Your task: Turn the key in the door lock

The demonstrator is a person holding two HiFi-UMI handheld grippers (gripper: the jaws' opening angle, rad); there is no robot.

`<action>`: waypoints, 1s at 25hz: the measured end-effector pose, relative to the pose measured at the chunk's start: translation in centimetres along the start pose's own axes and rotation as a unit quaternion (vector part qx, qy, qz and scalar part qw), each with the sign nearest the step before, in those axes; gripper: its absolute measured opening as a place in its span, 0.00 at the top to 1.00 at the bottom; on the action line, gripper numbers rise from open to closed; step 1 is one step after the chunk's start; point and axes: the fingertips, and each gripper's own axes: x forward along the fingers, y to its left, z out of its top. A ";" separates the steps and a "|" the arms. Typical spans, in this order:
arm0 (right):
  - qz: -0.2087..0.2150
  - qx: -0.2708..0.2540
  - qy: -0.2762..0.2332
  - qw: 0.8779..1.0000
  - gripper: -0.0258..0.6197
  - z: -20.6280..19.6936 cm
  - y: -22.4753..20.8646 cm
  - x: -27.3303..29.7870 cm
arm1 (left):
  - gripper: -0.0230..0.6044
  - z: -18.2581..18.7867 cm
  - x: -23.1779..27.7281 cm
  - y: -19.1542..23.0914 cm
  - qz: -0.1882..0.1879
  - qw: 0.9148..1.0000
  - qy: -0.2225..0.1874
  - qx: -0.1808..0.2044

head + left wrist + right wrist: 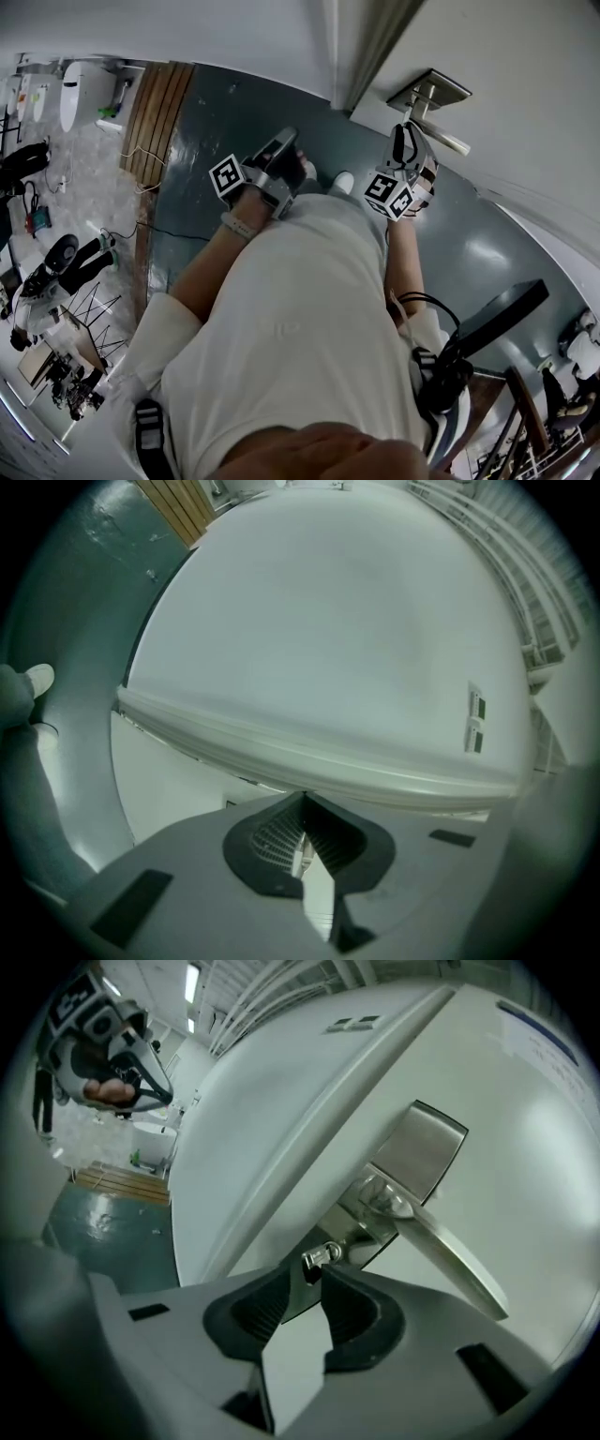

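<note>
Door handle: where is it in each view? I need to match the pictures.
Head view: door handle at upper right, on the white door.
Left gripper view: not in it.
Right gripper view: door handle right of centre, slanting down to the right.
Shared landmark: the wooden strip on the floor.

Soft, even light is being thrown from long bright ceiling lamps. Pale glare spots are being bounced off the shiny dark green floor. The flat white door is being bulged at the edges, and the corners of both gripper views are being darkened.
</note>
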 end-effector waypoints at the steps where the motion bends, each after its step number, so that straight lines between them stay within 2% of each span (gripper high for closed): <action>1: -0.008 -0.003 0.002 1.000 0.82 0.0 -0.2 0.3 | 0.95 0.0 0.0 0.0 0.000 1.000 -0.001 -0.001; 8: -0.046 0.023 0.011 0.999 0.83 0.5 -1.7 1.9 | 0.95 0.2 -0.3 0.1 -0.001 1.000 -0.009 -0.003; 17: -0.019 0.165 0.011 0.986 0.85 0.4 -1.8 2.0 | 0.95 0.3 -0.4 0.3 -0.002 1.000 -0.010 -0.006; 19: -0.006 0.210 0.007 0.978 0.85 0.3 -1.8 2.1 | 0.95 0.3 -0.4 0.3 -0.001 1.000 -0.009 -0.005; 21: 0.009 0.266 -0.004 0.964 0.85 0.4 -1.9 2.1 | 0.95 0.2 -0.4 0.3 -0.001 1.000 -0.008 -0.005; 25: 0.048 0.382 -0.014 0.923 0.87 -0.1 -1.9 2.2 | 0.95 0.1 -0.3 0.2 -0.002 1.000 -0.009 -0.007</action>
